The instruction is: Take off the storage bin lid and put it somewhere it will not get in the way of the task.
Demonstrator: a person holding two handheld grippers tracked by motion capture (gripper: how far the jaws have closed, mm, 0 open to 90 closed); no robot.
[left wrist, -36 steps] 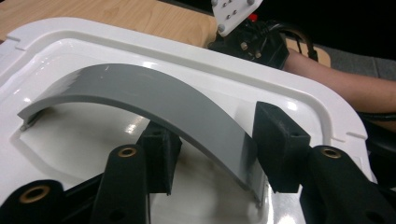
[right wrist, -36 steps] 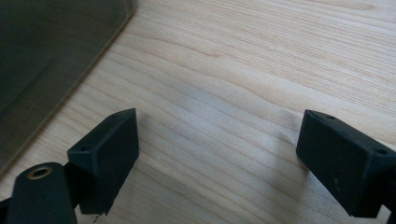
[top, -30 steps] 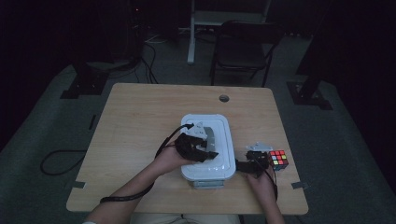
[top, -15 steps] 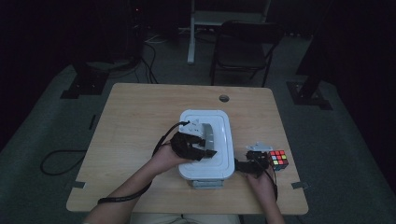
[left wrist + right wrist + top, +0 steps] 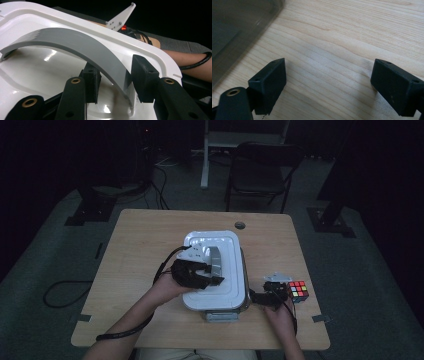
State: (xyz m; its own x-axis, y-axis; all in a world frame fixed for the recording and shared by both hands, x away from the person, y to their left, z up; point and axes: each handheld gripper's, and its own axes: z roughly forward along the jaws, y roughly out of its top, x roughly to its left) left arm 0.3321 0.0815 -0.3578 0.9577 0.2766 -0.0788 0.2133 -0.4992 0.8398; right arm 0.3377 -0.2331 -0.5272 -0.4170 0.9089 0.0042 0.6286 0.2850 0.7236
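now closed—white lid [image 5: 215, 270] on clear box [image 5: 244, 285]

1. The left forearm came in from the bottom edge, slanting up and to the right.
2. The left hand [image 5: 167, 287] carried the left gripper [image 5: 212, 270], pointed rightward, its cable looping back along the arm.
3. Its jaws had just been closing; they stood narrow, one pad [image 5: 145, 77] set on either side of a grey arched handle.
4. The right hand [image 5: 280, 312] held the right gripper [image 5: 280, 290] low over the tabletop.
5. Its jaws stood wide apart, nothing between them.
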